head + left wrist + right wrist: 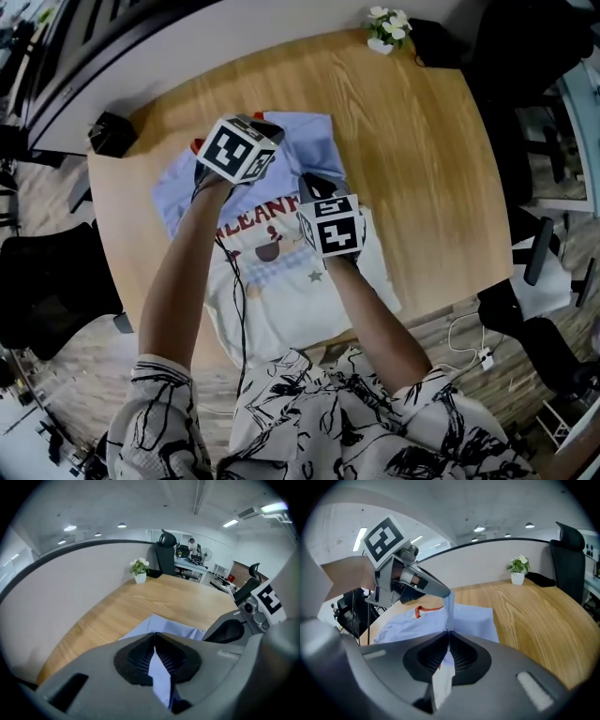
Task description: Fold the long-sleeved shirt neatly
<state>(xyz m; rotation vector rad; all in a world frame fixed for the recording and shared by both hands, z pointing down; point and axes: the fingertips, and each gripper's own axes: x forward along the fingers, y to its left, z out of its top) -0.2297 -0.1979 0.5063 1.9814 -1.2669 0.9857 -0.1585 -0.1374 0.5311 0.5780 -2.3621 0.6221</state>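
Past bare forearms [187, 272]: pale-blue cloth long-sleeved shirt [319, 155] pinched in grey left gripper [154, 637] and right gripper [447, 634] (taut, likely for straight fold).

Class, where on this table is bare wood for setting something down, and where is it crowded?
Free: the wide wood between the shirt and the right edge of the table, this side of the potted plant. Crowded: centre-left, where the left hand-held gripper and right hand-held gripper grip the shirt.

Shirt [281, 300]: light blue up top, white body, red lettering print. Desk [412, 169]: light wood grain. Person's sleeves [356, 422]: white with a black brush-stroke pattern.
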